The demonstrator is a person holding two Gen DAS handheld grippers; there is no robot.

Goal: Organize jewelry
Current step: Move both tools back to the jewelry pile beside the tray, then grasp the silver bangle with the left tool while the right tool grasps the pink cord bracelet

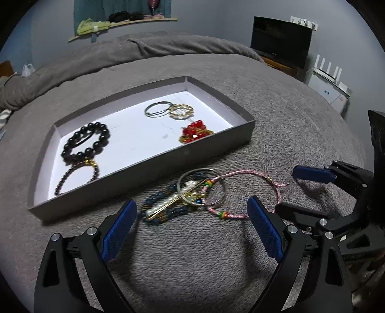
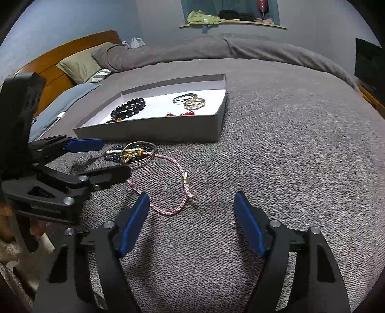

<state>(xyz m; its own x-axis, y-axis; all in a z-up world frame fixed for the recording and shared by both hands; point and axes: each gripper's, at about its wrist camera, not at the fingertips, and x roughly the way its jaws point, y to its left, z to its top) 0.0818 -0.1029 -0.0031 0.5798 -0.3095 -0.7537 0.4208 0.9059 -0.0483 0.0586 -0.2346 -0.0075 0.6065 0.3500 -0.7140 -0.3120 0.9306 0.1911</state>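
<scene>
A grey tray (image 1: 149, 166) (image 2: 154, 131) with a white floor lies on the bed. It holds a black bead bracelet (image 1: 86, 142) (image 2: 130, 107), a dark thin bead bracelet (image 1: 72, 175), a dark hair tie (image 1: 156, 108), a gold ring brooch (image 1: 181, 111) (image 2: 195, 103) and red beads (image 1: 195, 131). In front of the tray lies a tangle: silver bangles (image 1: 202, 187) (image 2: 138, 154), a blue bead piece (image 1: 163, 209) and a pink cord bracelet (image 1: 252, 190) (image 2: 173, 183). My left gripper (image 1: 191, 208) is open just before the tangle. My right gripper (image 2: 191, 199) is open by the pink cord.
The grey blanket (image 2: 276, 144) covers the bed. Pillows (image 2: 81, 65) and a wooden headboard (image 2: 62, 50) are at the far left. A dark screen (image 1: 280, 41) and a white router (image 1: 328, 79) stand beyond the bed. A wall shelf (image 2: 231, 22) holds clothes.
</scene>
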